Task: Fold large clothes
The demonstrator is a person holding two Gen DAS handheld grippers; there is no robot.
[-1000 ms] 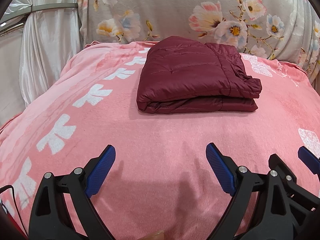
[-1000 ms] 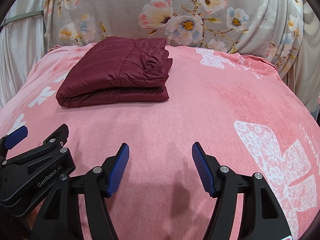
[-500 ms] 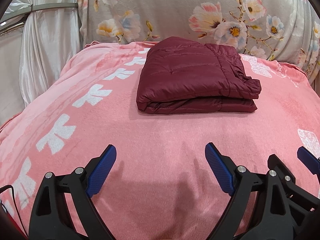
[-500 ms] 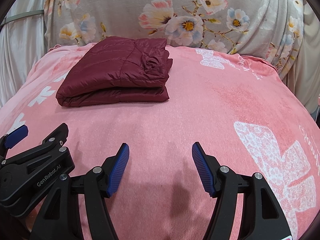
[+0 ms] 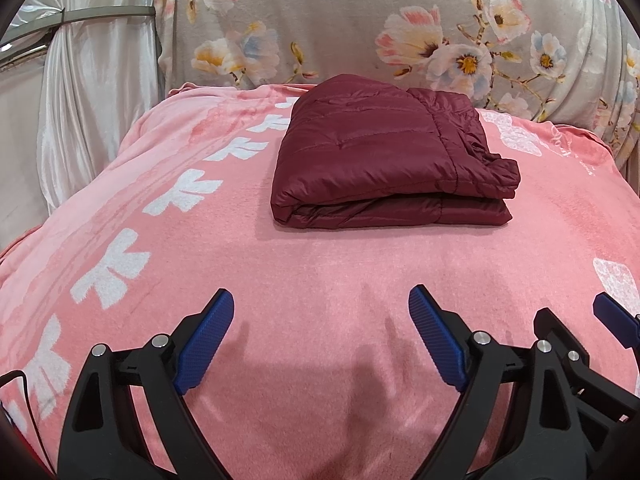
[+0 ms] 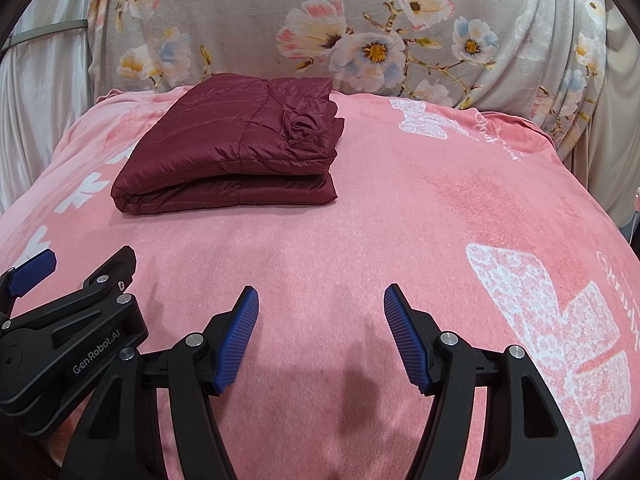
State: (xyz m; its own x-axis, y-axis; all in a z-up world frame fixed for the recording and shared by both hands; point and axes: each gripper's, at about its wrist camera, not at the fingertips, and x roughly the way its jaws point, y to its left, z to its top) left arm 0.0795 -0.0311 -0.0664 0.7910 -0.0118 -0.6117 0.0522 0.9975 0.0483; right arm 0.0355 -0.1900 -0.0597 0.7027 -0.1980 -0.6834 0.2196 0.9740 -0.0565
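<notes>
Maroon puffer jacket [image 5: 384, 160] folded square, lying toward the back of the pink blanket [image 5: 320, 280]. Looks light, squashy, slick-shelled; best pinched at the thick doubled front edge. Left tool [image 5: 320, 340] and right tool [image 6: 320, 334] both agape, empty, well short of it. Underside and inner layers hidden.

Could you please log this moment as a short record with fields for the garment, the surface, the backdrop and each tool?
garment: maroon puffer jacket, folded into a compact stack, lying flat
surface: pink blanket with white bow prints
backdrop: grey floral fabric behind the blanket
left tool: open, empty, short of the jacket
right tool: open, empty, short of the jacket
contact: neither tool touches the jacket
</notes>
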